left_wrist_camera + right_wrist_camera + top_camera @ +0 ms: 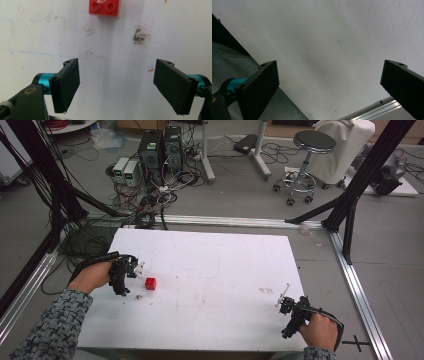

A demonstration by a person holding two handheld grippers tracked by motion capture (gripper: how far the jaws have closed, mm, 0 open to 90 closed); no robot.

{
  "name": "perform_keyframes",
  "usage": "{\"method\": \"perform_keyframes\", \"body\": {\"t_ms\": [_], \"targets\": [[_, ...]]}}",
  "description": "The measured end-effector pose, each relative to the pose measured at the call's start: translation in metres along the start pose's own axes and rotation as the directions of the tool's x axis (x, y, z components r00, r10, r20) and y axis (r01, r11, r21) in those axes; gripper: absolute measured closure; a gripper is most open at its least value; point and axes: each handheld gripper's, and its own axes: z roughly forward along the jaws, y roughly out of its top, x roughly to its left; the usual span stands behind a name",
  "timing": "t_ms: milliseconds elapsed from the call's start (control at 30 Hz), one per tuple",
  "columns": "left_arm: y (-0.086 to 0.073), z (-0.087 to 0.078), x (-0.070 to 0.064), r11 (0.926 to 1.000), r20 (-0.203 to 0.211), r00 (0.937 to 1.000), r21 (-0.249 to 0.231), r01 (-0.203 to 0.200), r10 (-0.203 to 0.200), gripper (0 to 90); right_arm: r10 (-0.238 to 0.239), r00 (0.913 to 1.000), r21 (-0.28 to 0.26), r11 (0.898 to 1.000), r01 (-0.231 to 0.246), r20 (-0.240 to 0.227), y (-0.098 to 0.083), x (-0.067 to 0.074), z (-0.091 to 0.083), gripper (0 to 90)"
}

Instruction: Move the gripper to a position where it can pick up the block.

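A small red studded brick point(150, 283) lies on the white table point(215, 270), left of centre. In the left gripper view the brick point(104, 8) sits at the top edge, well ahead of the jaws. My left gripper point(131, 277) is just left of the brick, not touching it; my left gripper point(116, 85) stands open with only bare table between its jaws. My right gripper point(281, 304) rests near the table's front right corner, far from the brick. In its own view my right gripper point(329, 87) is wide open and empty.
A dark smudge point(140, 36) marks the table near the brick. Black frame posts, cables and computer boxes point(160, 150) stand beyond the table's far edge, with a stool point(305, 160) at the back right. An aluminium rail point(357, 285) runs along the right side.
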Motion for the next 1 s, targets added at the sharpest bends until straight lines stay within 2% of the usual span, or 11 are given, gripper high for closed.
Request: {"method": "perform_keyframes", "body": {"t_ms": [200,267,367,500,667,833,967,1000], "targets": [[0.012,0.003,0.008,0.9997,0.021,0.9995,0.000,-0.025,0.025,21.4,-0.001,1.0000,-0.002,1.000,0.001,-0.004,0.000,0.000,0.000,1.1],[0.018,0.005,0.011,0.9986,0.025,0.9983,0.009,-0.052,0.052,21.4,-0.001,1.0000,-0.001,1.000,0.001,-0.005,0.001,0.001,0.000,1.1],[0.022,0.007,0.014,0.9978,0.039,0.9970,0.001,-0.066,0.066,21.4,-0.005,1.0000,-0.004,1.000,0.005,-0.004,0.001,0.001,-0.001,1.1],[0.029,0.011,0.016,0.9976,0.039,0.9968,0.000,-0.070,0.070,21.4,-0.001,1.0000,-0.003,1.000,0.001,-0.009,0.000,0.001,0.001,1.1],[0.038,0.018,0.019,0.9961,0.062,0.9944,0.019,-0.086,0.085,21.4,-0.007,0.9999,0.000,1.000,0.007,-0.009,0.000,0.002,0.000,1.1],[0.043,0.026,0.021,0.9944,0.067,0.9929,0.034,-0.100,0.098,21.4,-0.008,0.9999,-0.004,1.000,0.008,-0.008,0.001,0.003,0.000,1.1],[0.046,0.029,0.023,0.9940,0.070,0.9923,0.034,-0.104,0.102,21.3,-0.011,0.9999,0.002,1.000,0.011,-0.009,0.002,0.003,0.001,1.1],[0.047,0.030,0.023,0.9949,0.074,0.9930,0.035,-0.094,0.091,21.3,-0.010,0.9999,0.000,1.000,0.010,-0.010,0.002,0.003,0.001,1.1]]}}
